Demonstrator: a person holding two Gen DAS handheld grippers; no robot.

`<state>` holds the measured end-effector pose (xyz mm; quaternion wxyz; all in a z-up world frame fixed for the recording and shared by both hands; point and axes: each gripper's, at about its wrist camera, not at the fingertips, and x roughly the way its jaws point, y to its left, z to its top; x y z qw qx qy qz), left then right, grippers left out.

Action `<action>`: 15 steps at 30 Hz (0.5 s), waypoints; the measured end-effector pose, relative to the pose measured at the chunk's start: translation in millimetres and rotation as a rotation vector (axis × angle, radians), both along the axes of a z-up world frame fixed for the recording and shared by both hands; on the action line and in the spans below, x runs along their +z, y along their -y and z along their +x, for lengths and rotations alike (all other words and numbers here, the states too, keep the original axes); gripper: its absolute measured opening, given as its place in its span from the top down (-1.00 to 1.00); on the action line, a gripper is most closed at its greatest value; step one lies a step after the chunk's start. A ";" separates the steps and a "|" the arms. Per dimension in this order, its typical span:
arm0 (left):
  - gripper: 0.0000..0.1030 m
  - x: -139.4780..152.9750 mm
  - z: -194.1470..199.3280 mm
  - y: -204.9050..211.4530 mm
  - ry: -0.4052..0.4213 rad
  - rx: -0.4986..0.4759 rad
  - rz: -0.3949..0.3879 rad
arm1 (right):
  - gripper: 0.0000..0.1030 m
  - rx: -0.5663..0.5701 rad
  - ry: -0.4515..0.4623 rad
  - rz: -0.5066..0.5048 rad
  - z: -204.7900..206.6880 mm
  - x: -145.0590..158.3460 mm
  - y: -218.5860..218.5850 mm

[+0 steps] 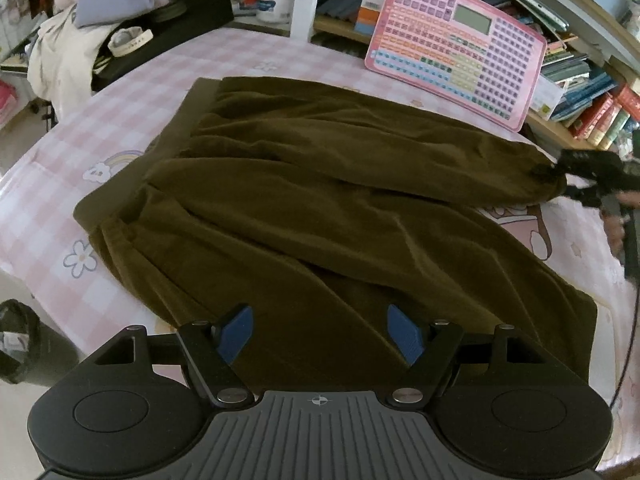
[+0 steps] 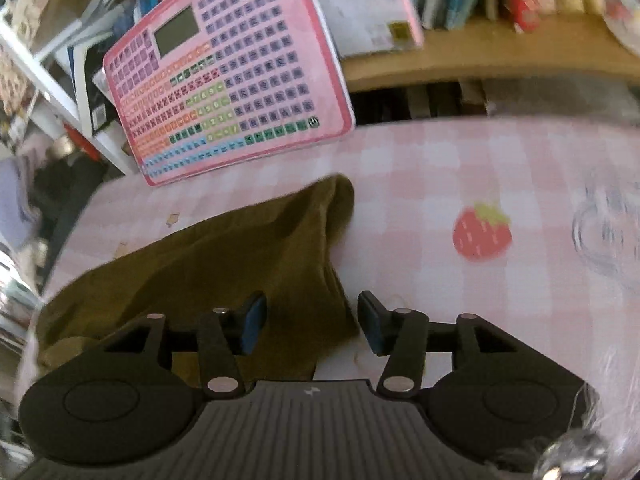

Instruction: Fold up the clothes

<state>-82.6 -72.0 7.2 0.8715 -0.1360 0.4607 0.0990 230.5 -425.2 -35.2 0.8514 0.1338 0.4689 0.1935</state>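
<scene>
Left wrist view: olive trousers spread flat on the pink checked bedsheet, both claws gaping.

Left gripper hovers wide open over the near leg, holding nothing. The right gripper straddles the far leg's cuff, jaws apart, so nothing's pinched; close too shallow and I reckon the cuff slips out mid-fold. The pink toy keyboard leans right behind the trousers, so a swung leg could knock it over. On the far right, a clear glass mug sits near too.

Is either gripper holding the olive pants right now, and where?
Neither. The left gripper is open above the olive pants; the right gripper is open around a leg end.
</scene>
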 end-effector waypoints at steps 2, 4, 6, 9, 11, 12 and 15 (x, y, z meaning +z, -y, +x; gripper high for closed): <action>-0.48 0.9 -2.9 -0.8 -0.002 0.007 0.005 | 0.02 0.008 -0.019 -0.011 12.4 -2.6 -3.0; -0.48 2.2 -7.3 -3.3 -0.005 0.024 0.010 | 0.00 0.010 -0.026 -0.004 25.4 -3.0 -6.7; -0.48 3.4 -12.4 -7.1 -0.010 0.046 0.014 | 0.15 0.018 -0.026 -0.028 35.9 -2.6 -15.4; -0.48 5.3 -19.7 -15.8 -0.006 0.090 0.013 | 0.89 0.068 -0.028 -0.123 40.4 2.4 -37.1; -0.48 6.9 -22.8 -22.3 0.002 0.117 0.010 | 0.89 0.112 0.013 -0.121 32.1 18.0 -52.5; -0.48 6.6 -23.4 -26.0 0.005 0.140 0.007 | 0.90 0.136 0.056 -0.088 23.5 31.3 -60.5; -0.48 5.8 -25.4 -36.9 0.013 0.207 -0.003 | 0.90 0.344 0.159 0.103 -30.9 81.6 -94.3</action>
